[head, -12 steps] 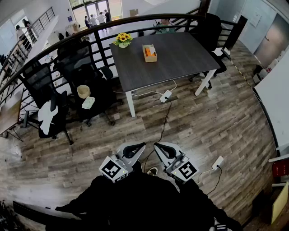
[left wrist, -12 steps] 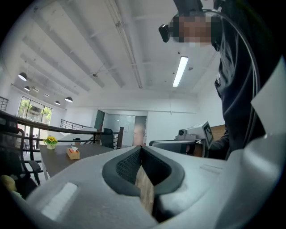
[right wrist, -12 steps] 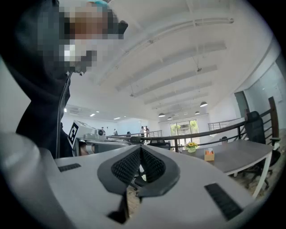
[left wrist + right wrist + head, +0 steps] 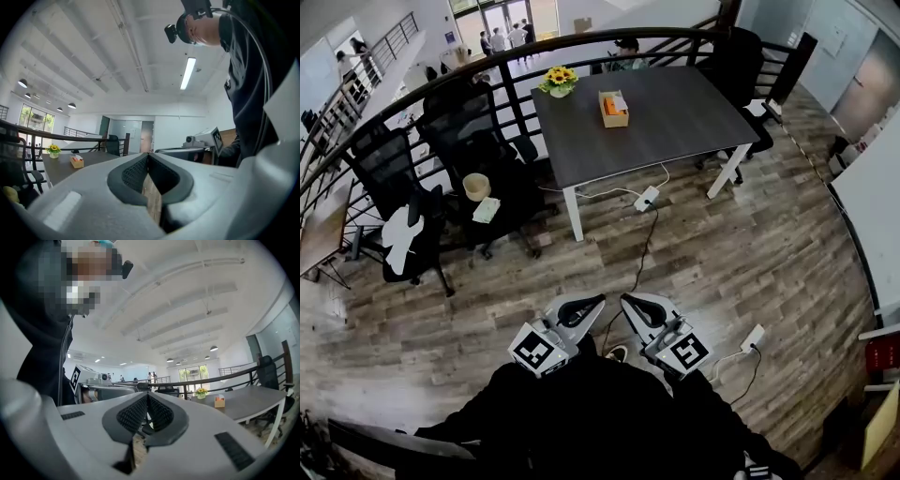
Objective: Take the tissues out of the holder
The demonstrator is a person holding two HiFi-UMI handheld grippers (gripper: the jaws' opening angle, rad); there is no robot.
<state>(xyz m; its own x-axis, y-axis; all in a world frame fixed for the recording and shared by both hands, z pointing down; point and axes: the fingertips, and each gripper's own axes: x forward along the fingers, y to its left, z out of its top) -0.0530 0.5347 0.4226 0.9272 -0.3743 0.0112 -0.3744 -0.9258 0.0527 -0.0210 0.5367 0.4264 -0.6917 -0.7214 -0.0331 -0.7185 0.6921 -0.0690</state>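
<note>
- The left claw (image 4: 587, 306) and the right claw (image 4: 634, 307) are hovering side by side over the wooden floor (image 4: 750, 253), low at 6 o'clock in the head view and just ahead of the person's dark sleeves.
- The left claw is showing its jaws closed pad to pad in the left gripper view, gripping nothing; only floorboards are peeking through the slit below the pads.
- The right claw is likewise sitting closed and empty in the right gripper view.
- The tissue holder (image 4: 613, 110), a small orange-brown box, is standing upright on the dark counter (image 4: 684, 122) far off at 12 o'clock from both claws, well apart from them.
- White tissues (image 4: 617, 97) are poking out of the holder's top.
- A pot of yellow flowers (image 4: 558, 81) is resting near the counter's corner, at 10 o'clock from the holder.
- Black office chairs (image 4: 473, 131) are crowding the counter's 9 o'clock side.
- A white power strip (image 4: 645, 198) is lying on the floor at the counter's 6 o'clock edge.
</note>
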